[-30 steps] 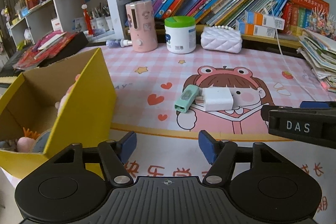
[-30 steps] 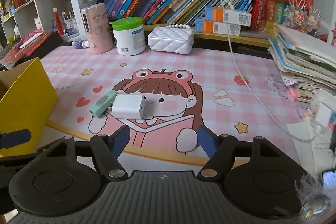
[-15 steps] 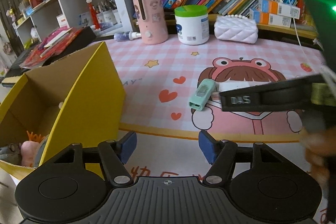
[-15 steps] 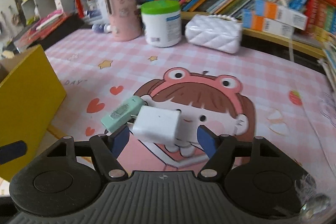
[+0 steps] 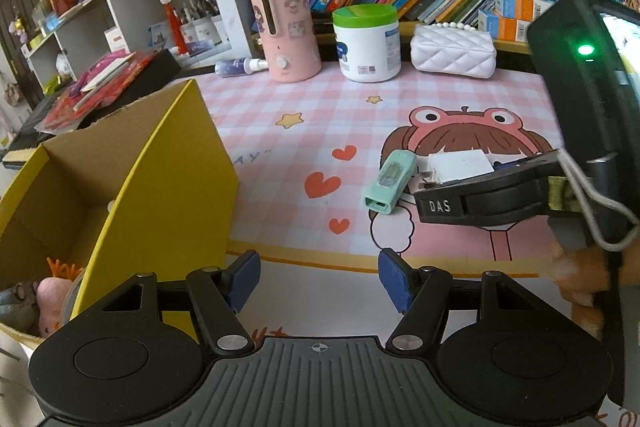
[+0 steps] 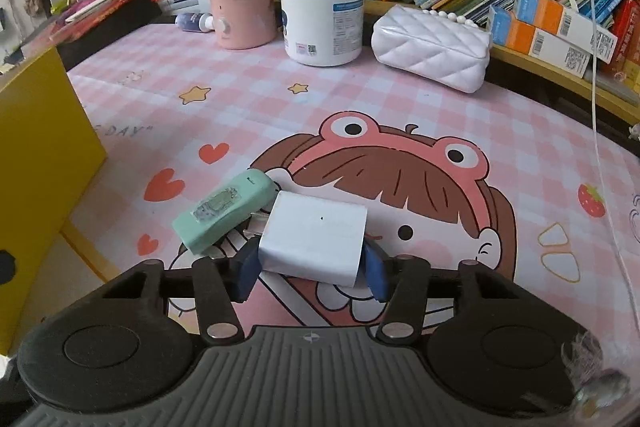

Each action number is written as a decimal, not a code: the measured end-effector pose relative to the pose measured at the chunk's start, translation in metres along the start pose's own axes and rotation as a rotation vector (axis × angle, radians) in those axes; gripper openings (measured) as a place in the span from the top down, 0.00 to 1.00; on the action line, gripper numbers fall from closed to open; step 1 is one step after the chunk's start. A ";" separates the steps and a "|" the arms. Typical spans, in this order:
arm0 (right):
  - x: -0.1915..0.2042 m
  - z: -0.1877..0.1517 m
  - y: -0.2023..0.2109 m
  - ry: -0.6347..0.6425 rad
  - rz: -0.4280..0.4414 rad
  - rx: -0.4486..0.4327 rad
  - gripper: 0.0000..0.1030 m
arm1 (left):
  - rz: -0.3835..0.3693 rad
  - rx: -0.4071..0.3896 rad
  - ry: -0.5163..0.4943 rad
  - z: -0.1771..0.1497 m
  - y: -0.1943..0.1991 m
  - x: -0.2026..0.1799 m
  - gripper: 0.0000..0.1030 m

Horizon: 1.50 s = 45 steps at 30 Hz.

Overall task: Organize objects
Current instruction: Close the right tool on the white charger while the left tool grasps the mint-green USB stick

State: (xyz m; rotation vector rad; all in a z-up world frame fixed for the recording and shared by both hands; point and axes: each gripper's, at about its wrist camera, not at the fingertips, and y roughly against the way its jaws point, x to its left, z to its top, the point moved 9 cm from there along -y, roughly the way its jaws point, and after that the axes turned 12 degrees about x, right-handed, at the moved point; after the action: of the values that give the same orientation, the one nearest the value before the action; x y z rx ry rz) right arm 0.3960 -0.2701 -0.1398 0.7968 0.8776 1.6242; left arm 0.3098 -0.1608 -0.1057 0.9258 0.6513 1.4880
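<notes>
Charger block (image 6: 314, 241): white plastic cube, prongs toward the mint-green USB stick (image 6: 224, 213) that touches it, lying on the pink checked mat of the bench (image 6: 400, 115). Judged light, rigid, smooth-sided and somewhat slippery; best taken across its 2 flat opposite faces, clear of the prongs. Right gripper (image 6: 310, 269): jaws have just been closing, blue pads against both side faces. Left gripper (image 5: 318, 279): about half open, empty, beside the yellow cardboard box (image 5: 168, 187).
</notes>
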 end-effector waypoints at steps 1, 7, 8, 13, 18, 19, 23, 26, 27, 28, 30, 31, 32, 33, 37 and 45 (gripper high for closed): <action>-0.002 -0.001 0.002 -0.011 0.014 -0.002 0.52 | -0.005 -0.002 -0.002 0.001 -0.001 -0.001 0.37; -0.029 -0.012 0.032 -0.115 0.012 -0.035 0.52 | -0.043 -0.011 -0.005 0.011 -0.011 -0.013 0.37; -0.035 -0.016 0.037 -0.133 0.010 -0.038 0.52 | -0.049 -0.012 -0.003 0.013 -0.012 -0.014 0.37; -0.054 -0.032 0.065 -0.190 -0.007 -0.061 0.52 | -0.076 -0.017 -0.010 0.024 -0.023 -0.025 0.37; -0.067 -0.047 0.085 -0.225 -0.029 -0.084 0.52 | -0.104 -0.028 -0.012 0.035 -0.031 -0.035 0.37; -0.069 -0.050 0.087 -0.234 -0.030 -0.084 0.52 | -0.107 -0.031 -0.012 0.038 -0.034 -0.037 0.37; -0.074 -0.061 0.088 -0.263 -0.032 -0.067 0.52 | -0.108 -0.024 -0.012 0.045 -0.048 -0.040 0.37; -0.075 -0.065 0.087 -0.270 -0.033 -0.054 0.52 | -0.111 -0.021 -0.010 0.052 -0.058 -0.041 0.44; -0.076 -0.066 0.087 -0.271 -0.035 -0.052 0.52 | -0.115 -0.017 -0.008 0.054 -0.061 -0.041 0.46; -0.077 -0.067 0.087 -0.271 -0.037 -0.052 0.52 | -0.120 -0.013 -0.006 0.056 -0.064 -0.041 0.48; -0.077 -0.068 0.087 -0.272 -0.042 -0.049 0.52 | -0.129 -0.002 -0.006 0.058 -0.070 -0.041 0.51; -0.077 -0.068 0.087 -0.273 -0.045 -0.046 0.52 | -0.138 0.002 -0.005 0.058 -0.072 -0.042 0.56; -0.077 -0.069 0.088 -0.274 -0.046 -0.045 0.52 | -0.150 0.011 -0.005 0.058 -0.074 -0.042 0.60; -0.077 -0.069 0.088 -0.274 -0.048 -0.045 0.52 | -0.159 0.016 -0.008 0.057 -0.076 -0.043 0.61; -0.076 -0.070 0.090 -0.280 -0.063 -0.048 0.52 | -0.180 0.011 -0.019 0.055 -0.074 -0.044 0.78; -0.065 -0.068 0.096 -0.272 -0.102 -0.057 0.52 | -0.195 0.002 0.007 0.048 -0.050 -0.029 0.78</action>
State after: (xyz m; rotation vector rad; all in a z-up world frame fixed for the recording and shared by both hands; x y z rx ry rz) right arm 0.3043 -0.3582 -0.0955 0.8939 0.6648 1.4061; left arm 0.3760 -0.1877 -0.1274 0.8344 0.7275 1.3184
